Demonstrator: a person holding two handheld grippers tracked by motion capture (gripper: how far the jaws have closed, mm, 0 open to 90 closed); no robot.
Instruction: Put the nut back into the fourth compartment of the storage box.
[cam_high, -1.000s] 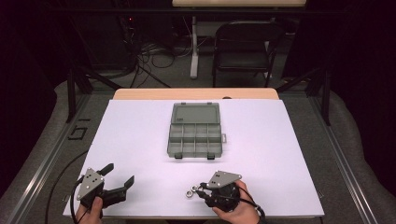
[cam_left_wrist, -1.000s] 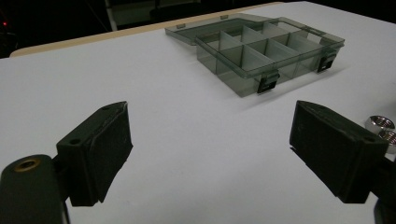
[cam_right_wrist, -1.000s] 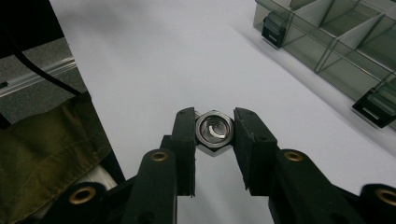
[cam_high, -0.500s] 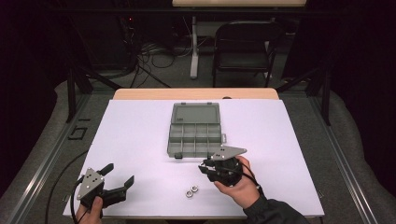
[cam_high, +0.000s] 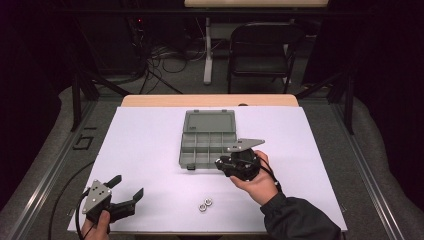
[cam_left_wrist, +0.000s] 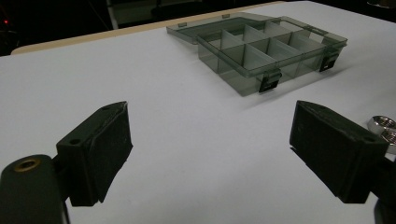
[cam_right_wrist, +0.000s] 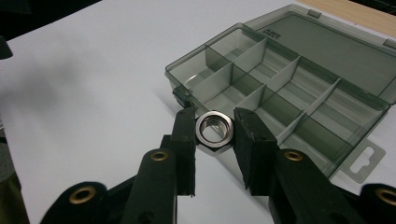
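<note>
A clear grey compartment box (cam_high: 207, 142) lies open in the middle of the white table, its lid flat behind it. My right gripper (cam_high: 223, 165) hovers at the box's near right corner, shut on a steel hex nut (cam_right_wrist: 214, 130) held between its jaws just over the front compartments (cam_right_wrist: 243, 95). Two more hex nuts (cam_high: 204, 204) rest side by side on the table near the front edge. My left gripper (cam_high: 126, 188) sits low at the front left, open, with nothing between its jaws; the box (cam_left_wrist: 266, 51) is ahead of it and a nut (cam_left_wrist: 384, 126) shows beside its right jaw.
The white sheet (cam_high: 150, 150) covers a wooden table (cam_high: 210, 100). A folding chair (cam_high: 260, 45), a stand and floor cables lie beyond the far edge. The box's hang tab (cam_right_wrist: 366, 161) sticks out at its side.
My right gripper has lifted a nut from the front of the table and carried it forward to the box's near right corner. Two nuts stayed behind. The left gripper has not moved.
</note>
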